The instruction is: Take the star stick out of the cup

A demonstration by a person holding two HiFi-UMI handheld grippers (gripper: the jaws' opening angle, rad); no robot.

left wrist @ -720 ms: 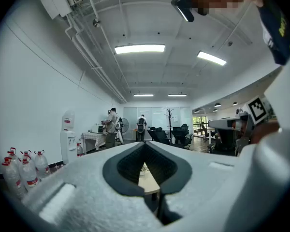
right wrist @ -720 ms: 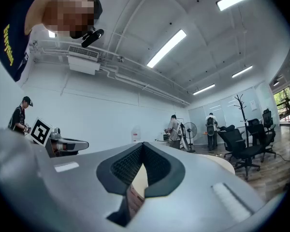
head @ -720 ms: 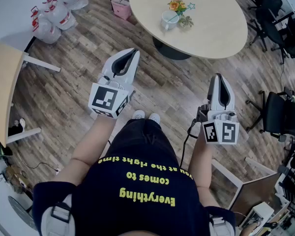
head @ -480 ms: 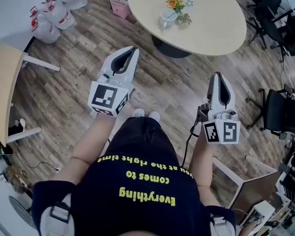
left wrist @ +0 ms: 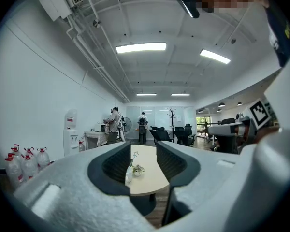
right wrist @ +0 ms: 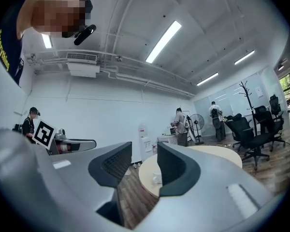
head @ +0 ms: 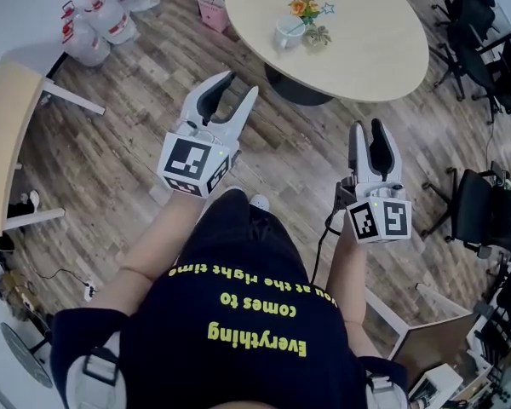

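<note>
A white cup (head: 288, 32) stands on the round pale table (head: 366, 58), with flowers and the star stick (head: 328, 9) rising from it. My left gripper (head: 238, 86) is held level over the wooden floor, well short of the table, jaws apart and empty. My right gripper (head: 368, 128) hangs further right, also open and empty. In the left gripper view the cup (left wrist: 128, 175) and the star (left wrist: 135, 154) show far off between the open jaws of the left gripper (left wrist: 143, 151). The right gripper view shows the cup (right wrist: 156, 177) beyond the right gripper (right wrist: 144, 153).
A small potted plant (head: 318, 35) sits beside the cup. Water jugs (head: 98, 20) and a pink bin (head: 213, 11) stand on the floor at the back left. A desk (head: 8, 143) is at the left and office chairs (head: 485, 203) at the right. People stand far off.
Both grippers' jaws, close together before, now stand spread apart. Both hands have edged forward toward the table.
</note>
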